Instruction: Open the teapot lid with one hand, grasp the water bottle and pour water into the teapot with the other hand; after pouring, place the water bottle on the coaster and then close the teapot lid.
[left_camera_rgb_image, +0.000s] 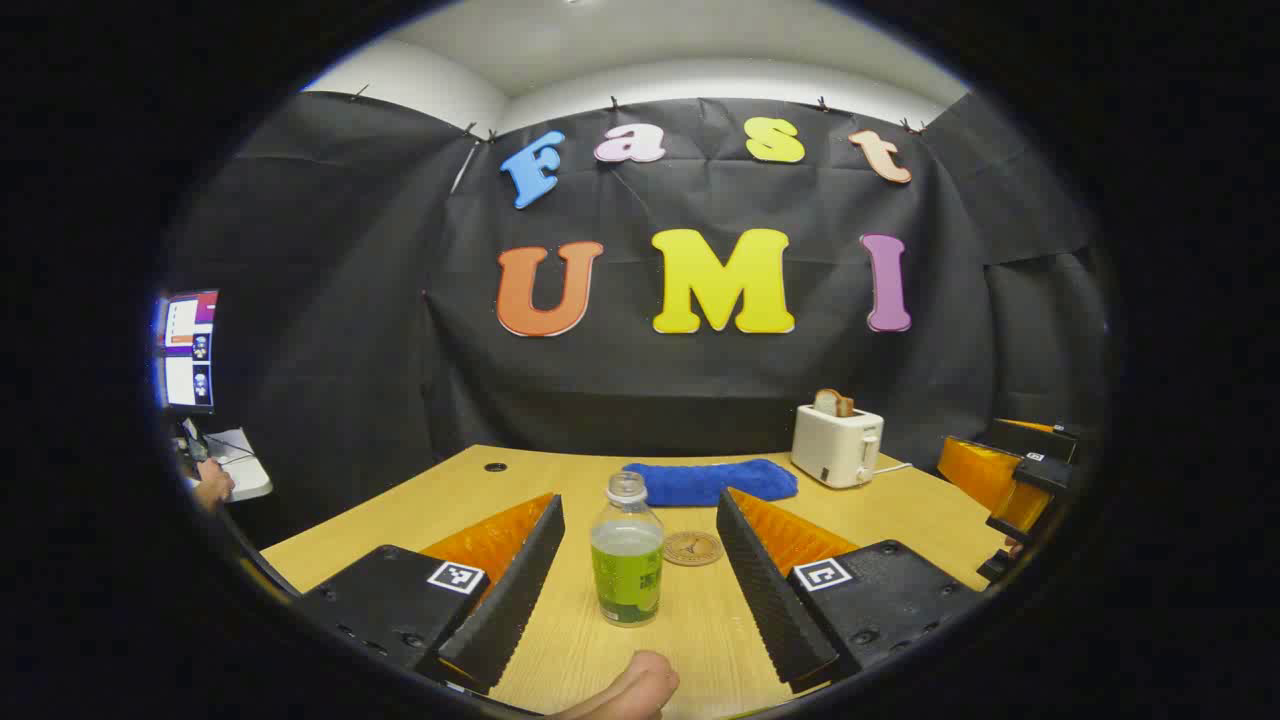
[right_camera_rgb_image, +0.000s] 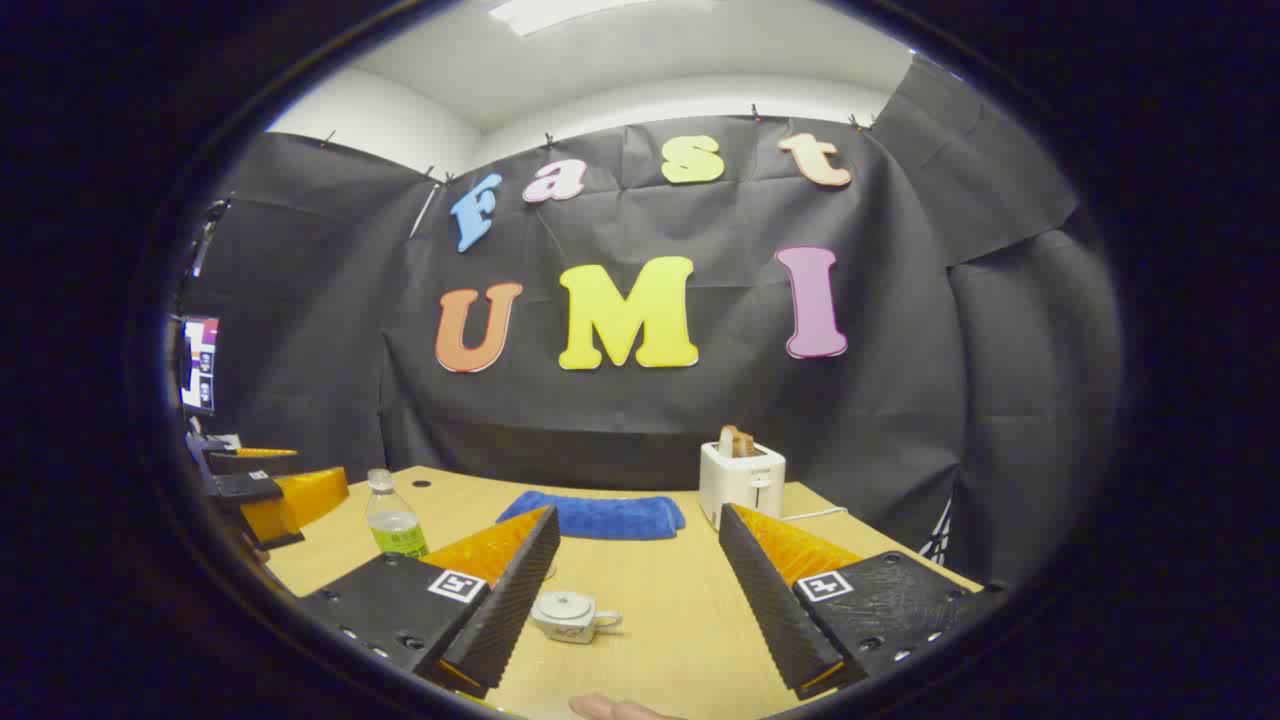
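A clear water bottle (left_camera_rgb_image: 627, 555) with a green label and no cap stands upright on the wooden table (left_camera_rgb_image: 900, 510), between the wide-apart fingers of my left gripper (left_camera_rgb_image: 640, 590), which is open and not touching it. Just behind the bottle lies a round coaster (left_camera_rgb_image: 693, 548). In the right gripper view a small white teapot (right_camera_rgb_image: 566, 615) with its lid on sits on the table, between the fingers of my open right gripper (right_camera_rgb_image: 635, 605), nearer the left finger. The bottle (right_camera_rgb_image: 394, 516) stands far to the left there, beside the other gripper (right_camera_rgb_image: 265, 495).
A folded blue cloth (left_camera_rgb_image: 710, 482) lies at the back of the table, with a white toaster (left_camera_rgb_image: 838, 444) holding bread to its right. The other gripper (left_camera_rgb_image: 1015, 480) shows at the right edge. A monitor (left_camera_rgb_image: 188, 348) stands off the table's left side.
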